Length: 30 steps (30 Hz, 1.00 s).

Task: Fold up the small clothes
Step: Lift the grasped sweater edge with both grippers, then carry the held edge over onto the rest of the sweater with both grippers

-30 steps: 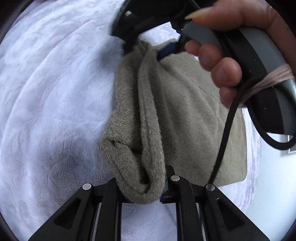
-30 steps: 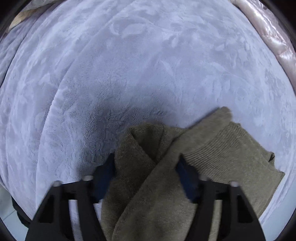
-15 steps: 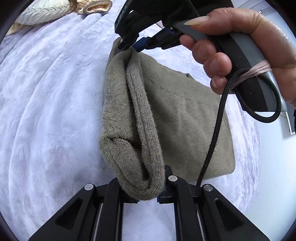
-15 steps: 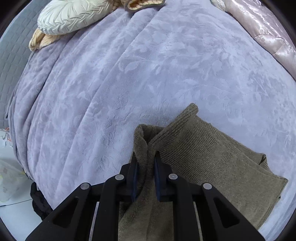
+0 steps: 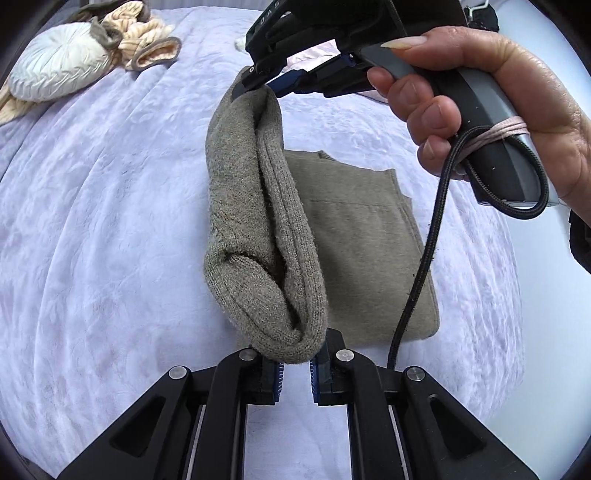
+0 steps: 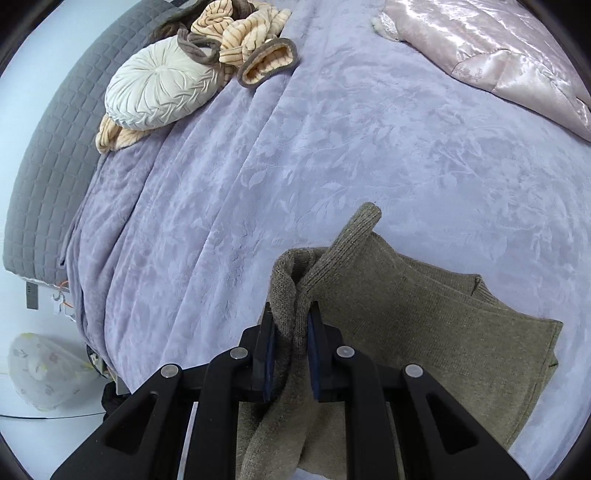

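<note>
**Folded edge lifted clear of the bed**

While both claws stayed clamped on the olive knit garment (image 5: 258, 229), the scene changed from a second earlier: the gathered edge, which had lain low against the lavender bedspread (image 5: 110, 221), was now raised well above it. The left claw (image 5: 295, 373) pinched one end of the rolled fold between its blue pads, and the right claw (image 6: 290, 350), seen from the left wrist view in the person's hand (image 5: 480, 110), gripped the other end, its jaws closed tight on the knit. A second ago those right jaws had stood wide apart on either side of the cloth; they had since come together on it.

The rest of the garment lay flat on the bed beneath, apparently already doubled over, though how many layers it held was hard to judge. A round cream cushion (image 6: 162, 85) and striped fleece clothing (image 6: 243, 33) sat well apart near the headboard, with a pink satin quilt (image 6: 498, 48) at the far edge.

With the edge held taut between two grips, the next fold looked ready to be carried across the flat part.
</note>
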{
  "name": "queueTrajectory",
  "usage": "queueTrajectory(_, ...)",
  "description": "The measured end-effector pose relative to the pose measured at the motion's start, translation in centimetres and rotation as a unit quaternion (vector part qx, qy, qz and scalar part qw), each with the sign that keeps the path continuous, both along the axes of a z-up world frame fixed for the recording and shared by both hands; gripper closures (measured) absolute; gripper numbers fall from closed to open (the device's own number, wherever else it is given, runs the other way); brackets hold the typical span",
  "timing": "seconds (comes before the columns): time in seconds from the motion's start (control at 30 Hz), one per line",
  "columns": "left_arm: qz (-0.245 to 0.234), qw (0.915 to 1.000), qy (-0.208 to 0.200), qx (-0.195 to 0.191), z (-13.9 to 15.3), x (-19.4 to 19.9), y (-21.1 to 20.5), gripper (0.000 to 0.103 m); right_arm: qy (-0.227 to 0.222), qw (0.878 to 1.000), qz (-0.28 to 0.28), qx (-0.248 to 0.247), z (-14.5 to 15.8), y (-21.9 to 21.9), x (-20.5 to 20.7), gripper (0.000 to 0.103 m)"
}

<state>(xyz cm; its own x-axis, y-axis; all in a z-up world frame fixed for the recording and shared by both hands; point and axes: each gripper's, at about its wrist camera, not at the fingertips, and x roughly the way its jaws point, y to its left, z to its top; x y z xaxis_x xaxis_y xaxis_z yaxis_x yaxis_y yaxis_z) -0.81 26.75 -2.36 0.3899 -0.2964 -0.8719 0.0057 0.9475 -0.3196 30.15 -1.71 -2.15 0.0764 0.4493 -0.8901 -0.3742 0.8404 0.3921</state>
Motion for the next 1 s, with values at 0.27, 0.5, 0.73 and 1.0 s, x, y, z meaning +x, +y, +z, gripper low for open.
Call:
queueTrajectory(0.27, -0.030, 0.9990, -0.009, 0.033, 2.5, 0.6, -5.8, 0.093, -0.023, 0.999, 0.003, 0.023, 2.6, -5.1, -0.6, 0.087)
queueTrajectory(0.5, -0.055, 0.9964, -0.003, 0.064, 3.5, 0.9, -10.0, 0.093, -0.039, 0.998, 0.000, 0.048, 3.9, -9.6, -1.5, 0.087)
queueTrajectory(0.73, -0.083, 0.9924, -0.003, 0.090, 3.9, 1.0, -14.4, 0.093, -0.056, 0.996, 0.005, 0.070, 4.8, -14.3, -2.4, 0.087)
queueTrajectory(1.0, -0.117, 0.9861, 0.006, 0.118, 1.8, 1.5, -19.2, 0.093, -0.054, 0.993, -0.010, 0.102, 2.5, -20.5, -2.4, 0.087)
